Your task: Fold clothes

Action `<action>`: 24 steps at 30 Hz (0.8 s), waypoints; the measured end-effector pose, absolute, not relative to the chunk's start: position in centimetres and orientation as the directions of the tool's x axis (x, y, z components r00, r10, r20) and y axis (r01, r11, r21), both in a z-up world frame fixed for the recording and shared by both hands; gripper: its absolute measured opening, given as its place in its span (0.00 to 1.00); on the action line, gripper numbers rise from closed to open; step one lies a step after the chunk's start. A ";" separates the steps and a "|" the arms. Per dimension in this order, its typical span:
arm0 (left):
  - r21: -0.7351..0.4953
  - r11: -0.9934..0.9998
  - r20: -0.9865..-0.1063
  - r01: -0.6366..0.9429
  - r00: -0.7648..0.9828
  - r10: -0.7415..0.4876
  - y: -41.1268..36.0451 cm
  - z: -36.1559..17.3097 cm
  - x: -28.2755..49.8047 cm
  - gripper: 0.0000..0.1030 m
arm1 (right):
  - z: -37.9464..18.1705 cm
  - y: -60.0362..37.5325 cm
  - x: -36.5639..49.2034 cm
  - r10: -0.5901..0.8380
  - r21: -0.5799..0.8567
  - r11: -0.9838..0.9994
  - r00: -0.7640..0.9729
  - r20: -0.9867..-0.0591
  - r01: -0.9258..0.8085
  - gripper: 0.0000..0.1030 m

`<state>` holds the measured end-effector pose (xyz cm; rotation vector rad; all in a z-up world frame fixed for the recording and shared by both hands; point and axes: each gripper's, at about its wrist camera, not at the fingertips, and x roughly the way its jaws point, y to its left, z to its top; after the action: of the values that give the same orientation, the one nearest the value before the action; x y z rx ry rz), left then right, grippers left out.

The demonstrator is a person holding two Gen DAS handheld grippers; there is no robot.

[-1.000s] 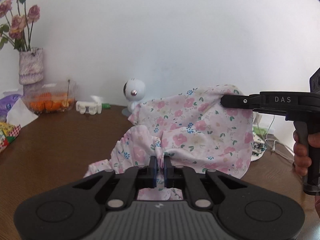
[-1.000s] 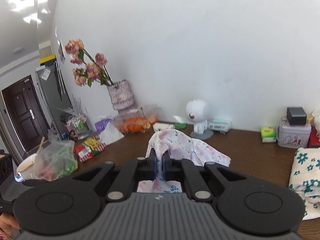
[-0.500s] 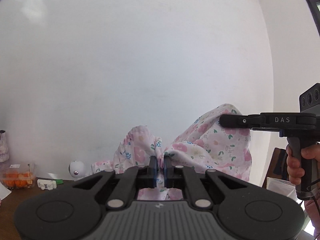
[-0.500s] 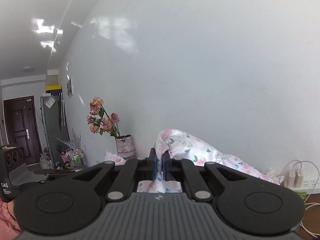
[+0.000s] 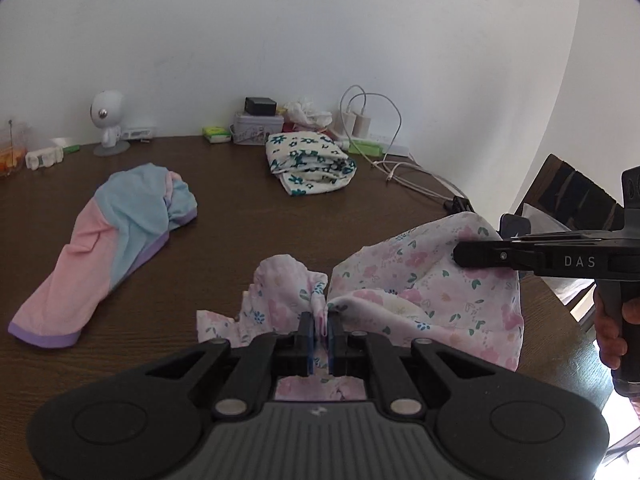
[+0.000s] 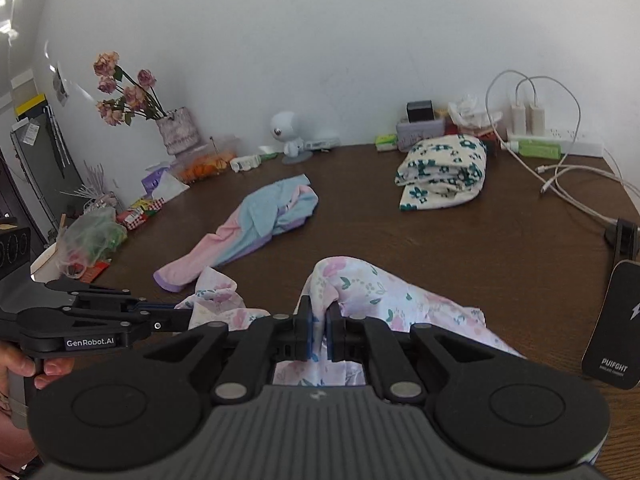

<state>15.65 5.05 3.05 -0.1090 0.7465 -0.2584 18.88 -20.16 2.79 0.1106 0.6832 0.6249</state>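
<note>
Floral garment point(image 5: 420, 296) is pinched in both tools: left gripper point(image 5: 320, 330) and right gripper point(image 6: 318, 330) each clamp a bunched edge, holding it low over the brown table point(image 5: 248, 216). Judged mid-spread; next calls for laying it flat, clear of the pastel garment point(image 5: 116, 232) and folded cloth point(image 5: 308, 166).

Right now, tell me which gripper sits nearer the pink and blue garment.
Left. The left gripper is beside the pink and blue garment; the right gripper holds the floral cloth farther off.
</note>
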 end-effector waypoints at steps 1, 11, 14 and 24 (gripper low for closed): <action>-0.197 0.963 -0.667 0.182 0.695 -0.268 5.4 1.8 15.6 0.07 | 1.9 -20.0 19.1 0.563 0.291 0.819 0.601 -0.567 -0.494 0.09; -0.245 0.961 -0.611 0.125 0.750 -0.254 8.3 3.0 12.7 0.70 | 1.3 -22.9 17.6 0.514 0.292 0.858 0.676 -0.529 -0.423 0.97; -0.223 0.969 -0.578 0.103 0.786 -0.217 10.1 3.9 11.5 0.84 | 2.6 -24.5 14.9 0.503 0.262 0.864 0.723 -0.473 -0.429 1.00; -0.094 0.971 -0.638 0.218 0.736 -0.227 10.2 1.6 10.0 0.84 | 0.4 -21.8 9.1 0.615 0.336 0.785 0.588 -0.525 -0.521 1.00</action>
<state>9.97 10.16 1.58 -0.0135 0.7023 -0.2447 9.10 -21.83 0.37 0.1522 0.6690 0.6649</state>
